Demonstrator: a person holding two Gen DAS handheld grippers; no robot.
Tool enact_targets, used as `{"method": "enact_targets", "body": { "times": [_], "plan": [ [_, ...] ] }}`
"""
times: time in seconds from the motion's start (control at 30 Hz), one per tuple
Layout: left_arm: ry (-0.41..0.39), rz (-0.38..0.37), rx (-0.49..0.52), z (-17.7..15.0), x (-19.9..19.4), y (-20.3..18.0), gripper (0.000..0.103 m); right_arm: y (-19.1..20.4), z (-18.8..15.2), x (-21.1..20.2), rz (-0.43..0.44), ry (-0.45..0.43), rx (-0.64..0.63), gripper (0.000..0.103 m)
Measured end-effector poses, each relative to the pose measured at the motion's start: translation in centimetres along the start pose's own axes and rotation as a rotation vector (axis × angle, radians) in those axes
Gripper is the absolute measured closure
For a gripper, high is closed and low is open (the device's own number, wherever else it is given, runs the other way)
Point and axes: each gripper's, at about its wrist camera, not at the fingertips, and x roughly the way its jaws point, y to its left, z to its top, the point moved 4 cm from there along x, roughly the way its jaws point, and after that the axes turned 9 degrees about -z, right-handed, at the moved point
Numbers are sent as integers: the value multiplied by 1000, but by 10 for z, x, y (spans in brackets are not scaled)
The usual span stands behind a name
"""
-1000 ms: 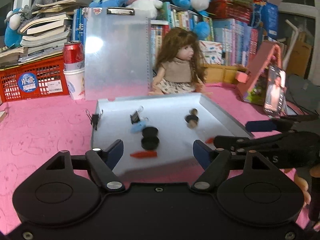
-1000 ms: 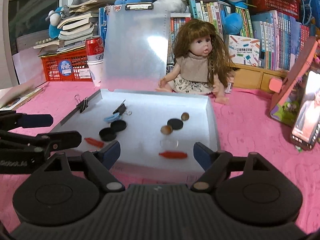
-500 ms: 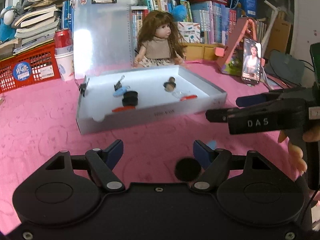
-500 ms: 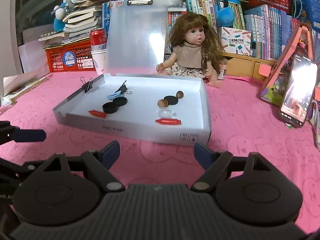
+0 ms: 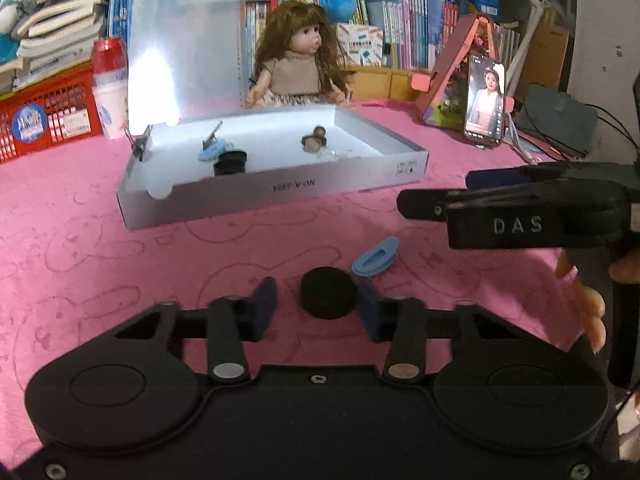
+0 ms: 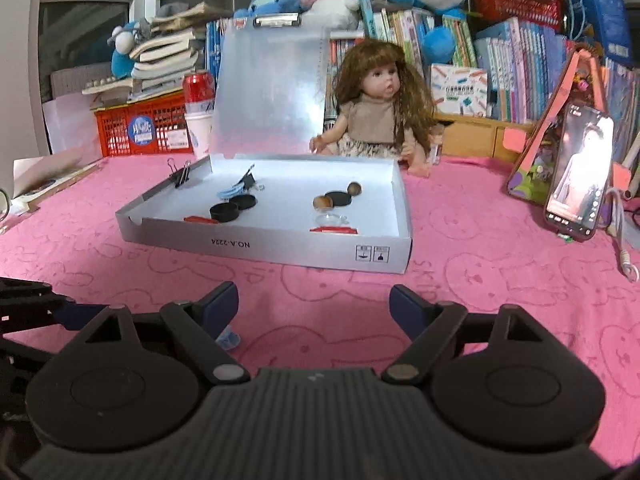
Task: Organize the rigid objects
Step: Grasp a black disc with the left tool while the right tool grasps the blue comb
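Our left claw (image 5: 316, 306) is straddling a black cap (image 5: 328, 293) on the pink bench (image 5: 100, 264), fingers spread and not gripping, a blue clip (image 5: 376, 258) just beyond. Our right claw (image 6: 314, 304) is hanging released before the grey box (image 6: 280, 246).

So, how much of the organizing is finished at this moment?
Several small items already lie in the grey box. Nothing is gripped: the left gripper is open around a black cap on the pink cloth. That cap and the blue clip beside it remain outside. The right gripper is open and empty.
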Motion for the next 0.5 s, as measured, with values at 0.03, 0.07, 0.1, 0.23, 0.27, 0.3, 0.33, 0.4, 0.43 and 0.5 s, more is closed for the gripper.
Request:
{"method": "enact_targets", "body": {
  "times": [0.03, 0.07, 0.1, 0.23, 0.27, 0.3, 0.33, 0.4, 0.43, 0.5],
  "plan": [
    [-5, 5, -3, 0, -1, 1, 73, 1, -1, -1, 3, -9, -2, 13],
    [-11, 11, -10, 0, -1, 2, 73, 2, -2, -2, 8, -15, -5, 13],
    [-19, 20, -12, 1, -3, 3, 73, 4, -3, -3, 12, -20, -9, 13],
    [-51, 68, -7, 4, -11, 13, 73, 12, -9, -3, 23, -21, -34, 13],
    [-55, 77, -9, 5, -12, 16, 73, 15, -11, -3, 28, -18, -42, 14],
    [-59, 88, -13, 7, -13, 19, 73, 19, -13, -3, 34, -13, -55, 14],
    [-62, 98, -16, 8, -15, 22, 73, 23, -15, -3, 38, -9, -69, 14],
    [-67, 126, -24, 9, -17, 28, 73, 32, -18, -3, 41, 0, -110, 14],
    [-68, 138, -29, 10, -18, 31, 73, 37, -19, -3, 46, 4, -130, 14],
    [-70, 149, -41, 11, -19, 36, 73, 45, -21, -3, 55, 17, -165, 14]
  ]
}}
